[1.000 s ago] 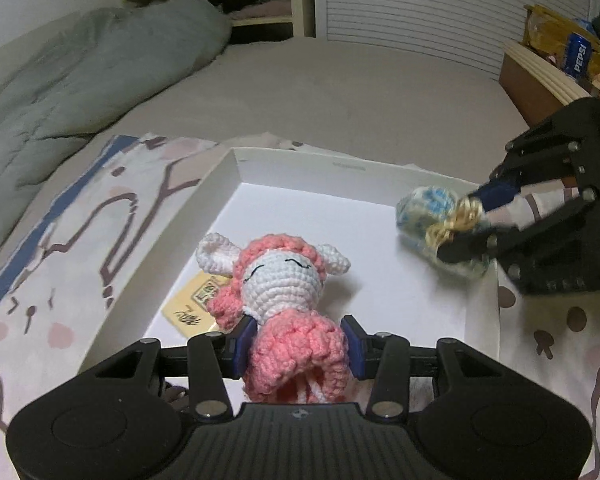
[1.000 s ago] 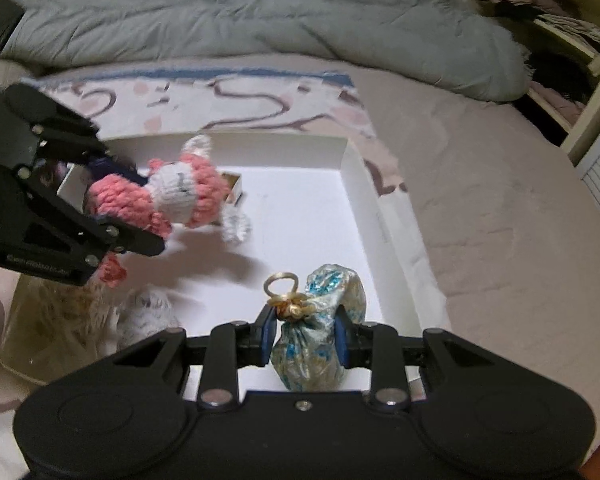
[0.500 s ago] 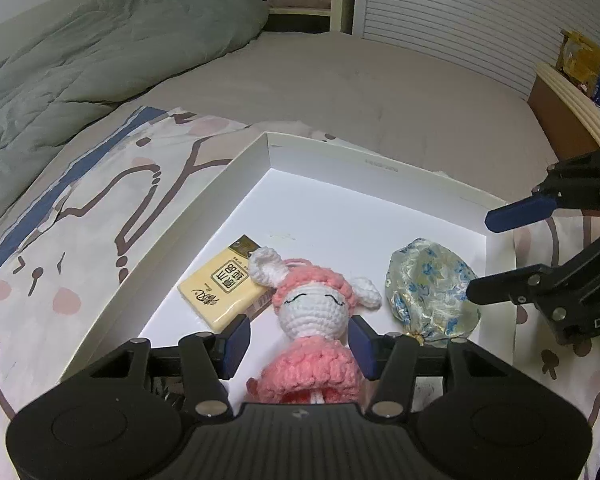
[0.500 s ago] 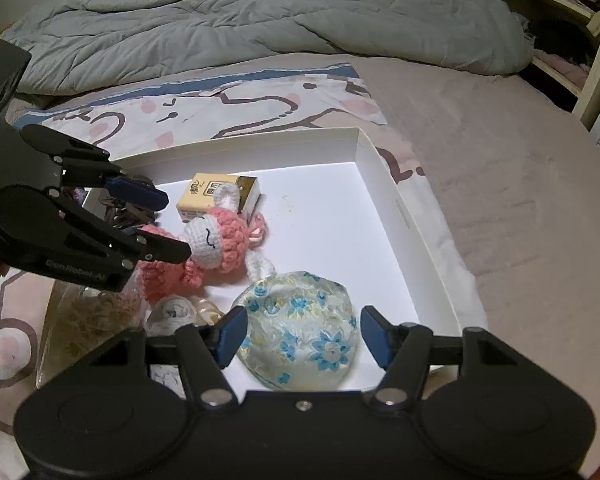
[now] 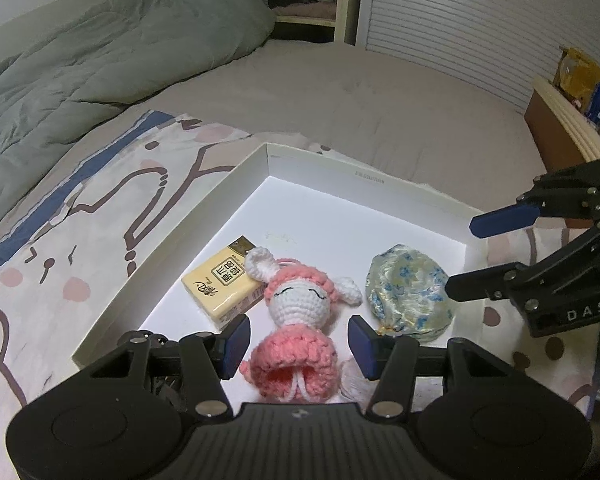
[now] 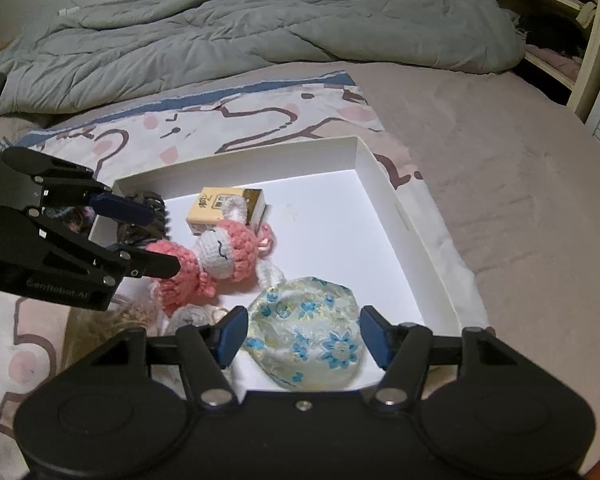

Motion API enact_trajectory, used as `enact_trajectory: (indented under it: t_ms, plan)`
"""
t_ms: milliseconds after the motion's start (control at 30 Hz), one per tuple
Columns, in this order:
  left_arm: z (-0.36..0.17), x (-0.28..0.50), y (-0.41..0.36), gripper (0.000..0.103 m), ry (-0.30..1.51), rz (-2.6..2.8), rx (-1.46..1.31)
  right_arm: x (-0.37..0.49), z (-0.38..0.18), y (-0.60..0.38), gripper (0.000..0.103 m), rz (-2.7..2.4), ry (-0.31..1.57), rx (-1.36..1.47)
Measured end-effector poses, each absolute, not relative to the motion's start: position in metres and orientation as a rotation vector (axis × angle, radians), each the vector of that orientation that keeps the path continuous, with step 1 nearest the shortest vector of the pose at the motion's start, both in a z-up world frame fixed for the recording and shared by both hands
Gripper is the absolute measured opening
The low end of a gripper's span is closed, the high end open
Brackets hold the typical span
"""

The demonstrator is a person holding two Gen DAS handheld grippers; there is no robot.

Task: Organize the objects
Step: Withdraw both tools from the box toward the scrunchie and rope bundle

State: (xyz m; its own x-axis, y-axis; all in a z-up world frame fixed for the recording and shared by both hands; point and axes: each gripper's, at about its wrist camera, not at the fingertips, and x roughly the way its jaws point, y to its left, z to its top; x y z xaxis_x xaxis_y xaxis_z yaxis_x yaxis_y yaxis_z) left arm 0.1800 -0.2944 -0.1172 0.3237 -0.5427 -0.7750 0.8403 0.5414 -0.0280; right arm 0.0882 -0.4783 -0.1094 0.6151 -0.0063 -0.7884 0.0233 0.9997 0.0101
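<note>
Both tools' jaws just opened: left tool [image 5: 298, 344] apart around doll [image 5: 300, 312], right tool [image 6: 300, 336] apart around pouch [image 6: 308, 336]; both now lie in white tray [image 5: 204, 216] on bed [image 5: 340, 92], grey duvet [image 6: 260, 20] at far edge.

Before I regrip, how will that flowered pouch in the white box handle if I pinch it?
The flowered pouch looks like soft satin, slumped flat on the white box floor, so it will probably squash and sag. Its shiny cloth may slip between pads. It seems unlikely to roll.

Doll [image 5: 300, 320] and pouch [image 6: 306, 336] released
</note>
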Motion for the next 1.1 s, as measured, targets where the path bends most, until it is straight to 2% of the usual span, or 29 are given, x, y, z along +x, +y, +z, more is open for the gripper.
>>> enact_trajectory:
  t_ms: [433,500,533,567,733,967,1100]
  plan:
    - [-0.093,0.156,-0.272,0.056,0.832,-0.885,0.370,0.072,-0.089,-0.477,0.067,-0.049,0.865,0.056]
    - [-0.090,0.154,-0.267,0.061,0.836,-0.872,0.357,0.068,-0.086,-0.475,0.070,-0.051,0.859,0.052]
    - [-0.089,0.153,-0.264,0.072,0.833,-0.863,0.349,0.066,-0.085,-0.474,0.072,-0.051,0.854,0.051]
    - [-0.087,0.150,-0.262,0.077,0.827,-0.856,0.343,0.064,-0.083,-0.473,0.074,-0.050,0.849,0.050]
    - [-0.079,0.145,-0.249,0.080,0.823,-0.821,0.309,0.056,-0.077,-0.471,0.084,-0.049,0.831,0.045]
    - [-0.069,0.136,-0.230,0.098,0.812,-0.775,0.260,0.045,-0.072,-0.470,0.094,-0.059,0.816,0.033]
    - [-0.066,0.132,-0.222,0.103,0.808,-0.750,0.243,0.040,-0.069,-0.471,0.097,-0.065,0.802,0.043]
